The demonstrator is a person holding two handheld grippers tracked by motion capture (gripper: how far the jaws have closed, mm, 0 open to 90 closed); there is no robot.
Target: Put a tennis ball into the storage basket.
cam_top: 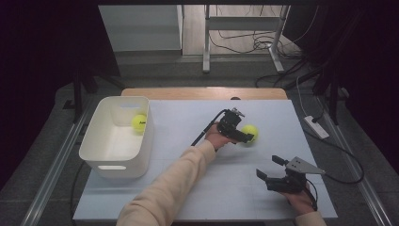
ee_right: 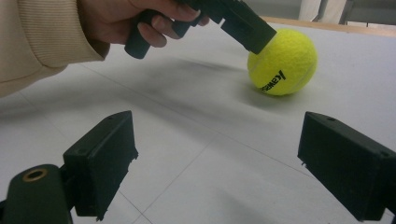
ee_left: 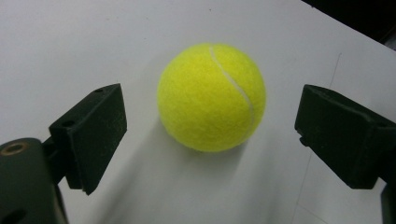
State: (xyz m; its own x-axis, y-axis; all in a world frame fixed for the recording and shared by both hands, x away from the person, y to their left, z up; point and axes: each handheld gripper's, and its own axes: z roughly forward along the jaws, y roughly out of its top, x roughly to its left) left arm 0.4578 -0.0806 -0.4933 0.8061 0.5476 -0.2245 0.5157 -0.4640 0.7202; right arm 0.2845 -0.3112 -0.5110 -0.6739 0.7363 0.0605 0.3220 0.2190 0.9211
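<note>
A yellow tennis ball lies on the white worktop, right of the middle and nearer the far edge than the near one. The left gripper reaches over it from the left; in the left gripper view its jaws stand apart, one on each side of the ball, with clear gaps and no contact. The right gripper rests near the near right corner, its jaws also wide apart with nothing between them; from its own view the ball sits well ahead, with the other gripper's black jaw across its upper left.

A white bin stands along the left edge of the worktop, well apart from the ball, and a second tennis ball lies inside it against the far right wall. Nothing stands between the bin and the loose ball except the person's cream sleeve, which crosses the worktop from the near edge.

The worktop is a matte white sheet with faint seams, laid on a wooden table whose strip shows at the far edge. Beyond is a grey floor, a metal desk frame and loose cables; a power strip lies off the right edge. The room's sides are dark.
</note>
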